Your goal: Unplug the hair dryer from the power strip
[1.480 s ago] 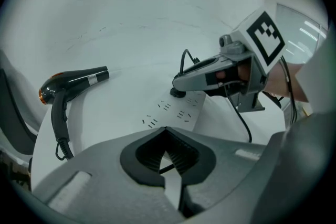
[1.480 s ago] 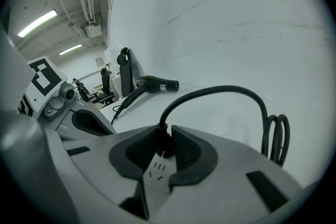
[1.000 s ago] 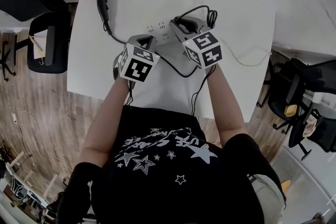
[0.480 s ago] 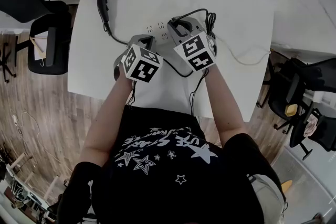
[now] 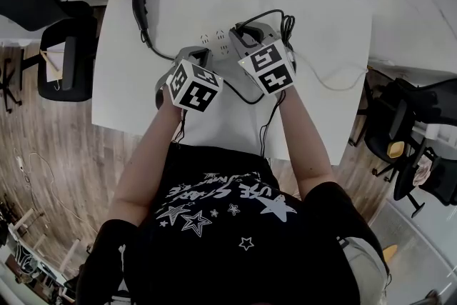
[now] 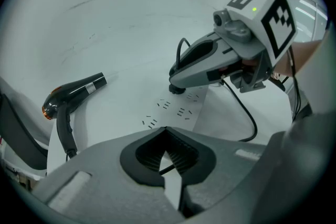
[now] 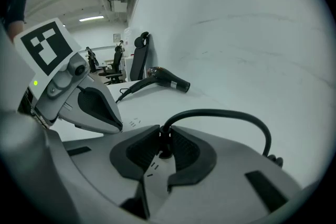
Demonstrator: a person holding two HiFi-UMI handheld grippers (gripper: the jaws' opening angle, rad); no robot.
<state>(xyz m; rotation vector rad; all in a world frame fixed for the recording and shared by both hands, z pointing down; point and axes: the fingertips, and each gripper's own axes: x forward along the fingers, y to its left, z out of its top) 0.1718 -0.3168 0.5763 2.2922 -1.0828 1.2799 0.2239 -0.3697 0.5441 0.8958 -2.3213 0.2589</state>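
With the right gripper [image 7: 163,137] clamped on the black plug [image 7: 164,153] seated in the white power strip [image 6: 176,110] mid-tabletop [image 5: 321,18], and the left gripper [image 6: 167,131] closed at the strip's near end, a skewed pull could slip onto the cord [image 7: 226,113] or lift the strip.

No word can be read for certain. Below the bench [image 5: 143,82], the black shirt [image 5: 235,239] carries white lettering among stars, too warped to spell out. The cubes [image 5: 193,86] on the left hand-held gripper [image 6: 168,157] and right hand-held gripper [image 7: 163,150] bear only black-and-white square patterns. The hair dryer [image 6: 73,97] has a pale label, too small to read.
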